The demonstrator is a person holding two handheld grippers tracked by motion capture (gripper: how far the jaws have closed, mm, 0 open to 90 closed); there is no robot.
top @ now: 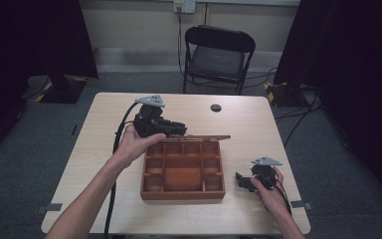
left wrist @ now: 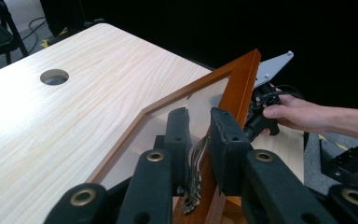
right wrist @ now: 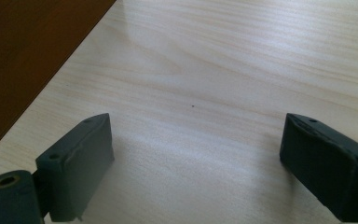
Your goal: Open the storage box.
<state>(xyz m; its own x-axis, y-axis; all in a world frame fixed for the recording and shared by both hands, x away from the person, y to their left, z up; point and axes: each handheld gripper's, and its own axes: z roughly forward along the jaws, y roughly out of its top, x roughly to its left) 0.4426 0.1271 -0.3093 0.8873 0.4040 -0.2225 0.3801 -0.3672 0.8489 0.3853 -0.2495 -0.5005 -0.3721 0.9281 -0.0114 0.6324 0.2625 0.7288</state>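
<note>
A brown wooden box [top: 183,189] with several compartments stands in the middle of the table. Its glass-paned lid [top: 206,137] is swung up at the back edge. My left gripper [top: 178,130] reaches in from the left and is shut on the lid's frame. In the left gripper view the jaws [left wrist: 199,119] clamp the wooden frame [left wrist: 240,79], with a metal clasp [left wrist: 195,168] between them. My right gripper [top: 242,181] rests low on the table to the right of the box, open, with bare tabletop between its jaws [right wrist: 196,140]. The box's side wall [right wrist: 28,56] lies just to its left.
A black folding chair [top: 215,55] stands behind the table. A round cable hole [top: 216,107] sits near the far edge [left wrist: 54,76]. Dark curtains hang on both sides. Bare tabletop [top: 104,164] lies left of the box.
</note>
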